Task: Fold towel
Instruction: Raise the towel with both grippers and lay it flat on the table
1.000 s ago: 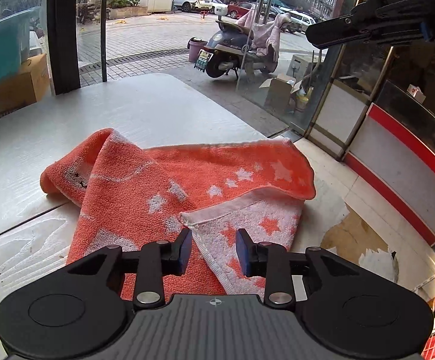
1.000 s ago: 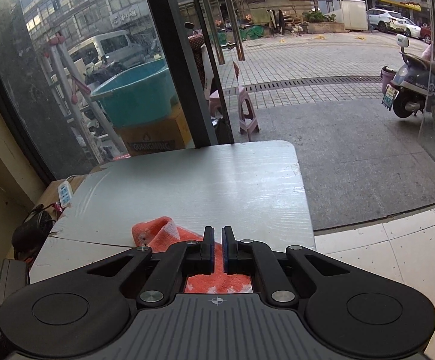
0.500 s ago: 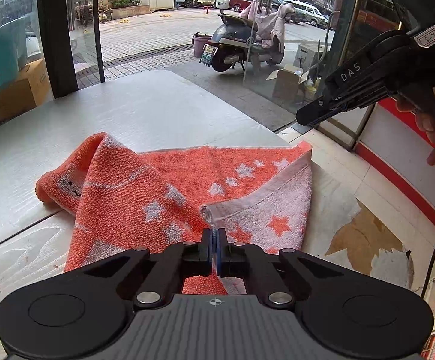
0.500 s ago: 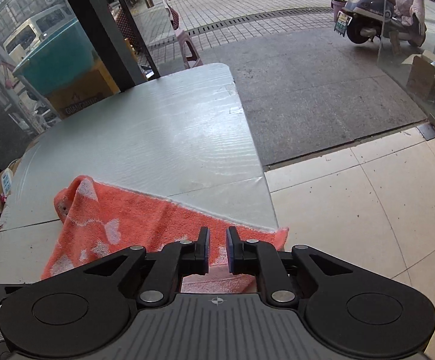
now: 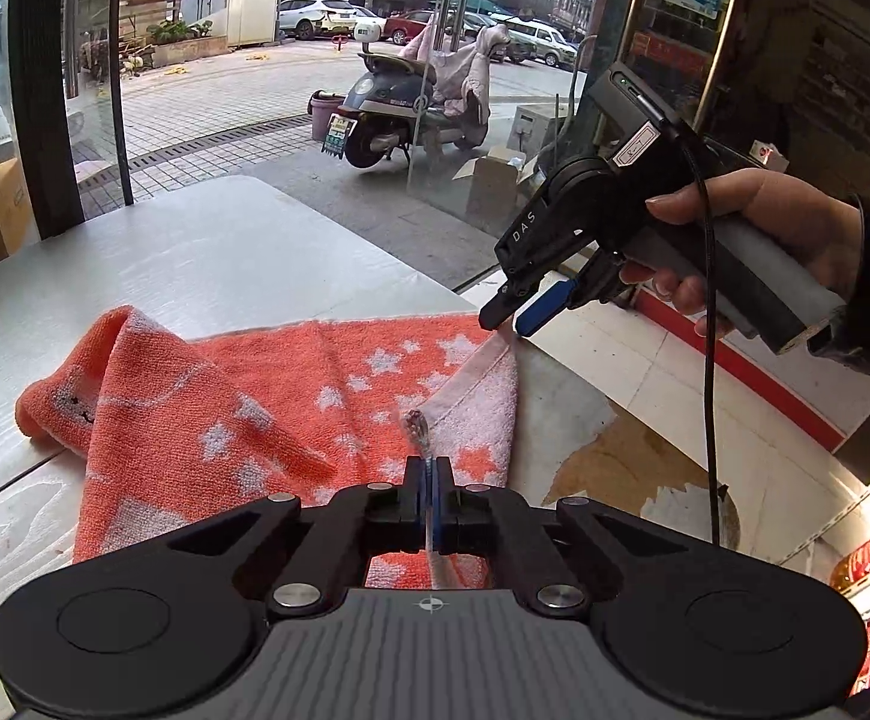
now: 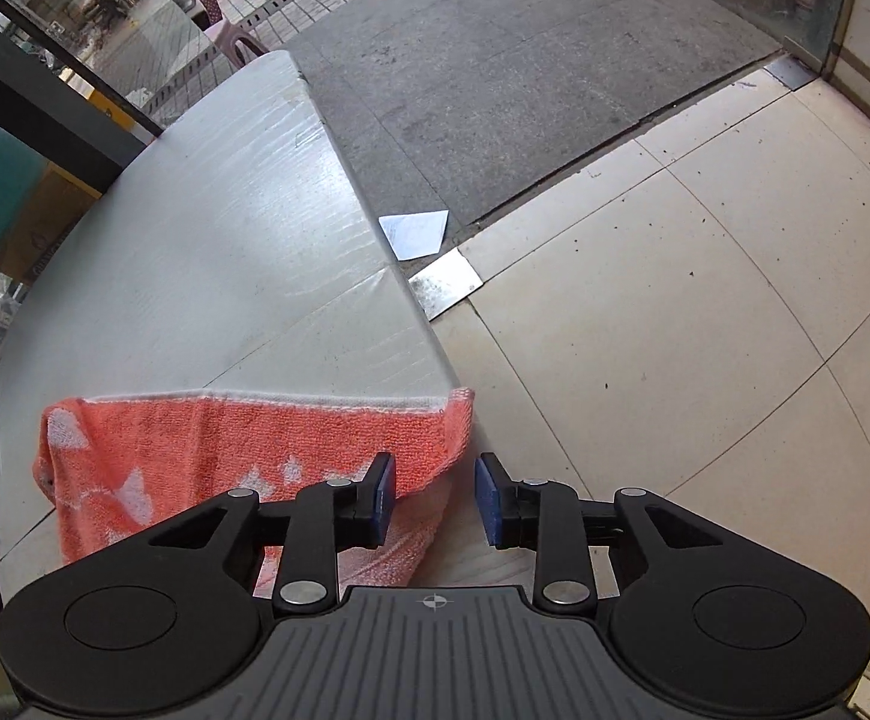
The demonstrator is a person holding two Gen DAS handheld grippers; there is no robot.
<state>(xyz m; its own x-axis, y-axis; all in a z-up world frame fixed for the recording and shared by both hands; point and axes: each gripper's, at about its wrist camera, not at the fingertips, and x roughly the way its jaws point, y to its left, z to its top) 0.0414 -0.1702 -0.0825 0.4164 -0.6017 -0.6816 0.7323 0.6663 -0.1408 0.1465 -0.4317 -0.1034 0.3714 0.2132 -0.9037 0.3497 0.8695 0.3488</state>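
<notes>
Behind the window, a parked scooter (image 5: pixel 399 114) stands on the street, and a white table (image 5: pixel 207 258) fills the room side. On it lies an orange towel (image 5: pixel 291 396) with white stars, one corner folded over. From the left wrist view, the left gripper (image 5: pixel 429 480) is clenched on a towel edge, which passes between its fingers. The right gripper (image 5: pixel 510 321), held by a hand (image 5: pixel 759 234), hangs just at the far towel corner.

From the right wrist view, the right gripper (image 6: pixel 435 498) has just been opening; its jaws stand apart around the towel (image 6: pixel 243 450) corner at the table (image 6: pixel 243 240) edge, not pressing it.
</notes>
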